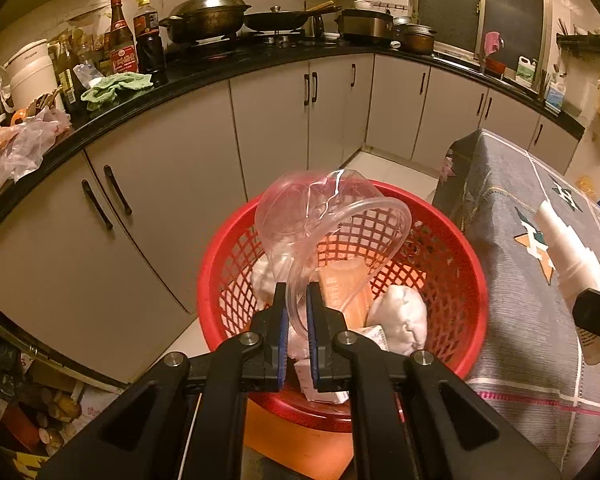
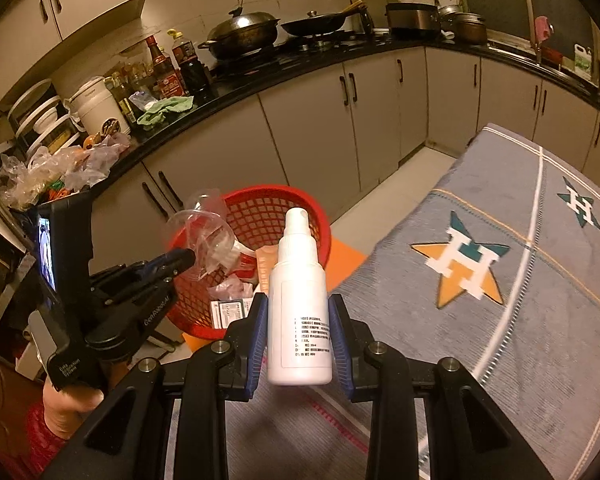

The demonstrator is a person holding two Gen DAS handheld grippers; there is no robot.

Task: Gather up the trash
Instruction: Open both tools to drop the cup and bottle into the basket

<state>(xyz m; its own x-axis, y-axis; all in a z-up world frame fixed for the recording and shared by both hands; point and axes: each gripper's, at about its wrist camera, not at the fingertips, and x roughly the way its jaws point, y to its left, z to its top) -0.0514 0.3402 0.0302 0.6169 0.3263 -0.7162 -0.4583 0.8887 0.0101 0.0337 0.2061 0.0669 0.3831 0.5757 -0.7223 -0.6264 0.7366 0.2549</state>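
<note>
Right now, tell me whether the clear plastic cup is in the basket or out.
Out. The clear plastic cup hangs above the red basket, pinched in the left gripper.

Warm, dim yellowish indoor light fills both views, leaving the window (image 1: 508, 4) black and the corners vignetted. Fisheye distortion bows the countertop (image 1: 204, 76) and cabinets toward the edges. Glare glints on the crushed clear plastic cup (image 1: 320, 216); the star-patterned cloth (image 2: 500, 280) smears slightly with motion blur
</note>
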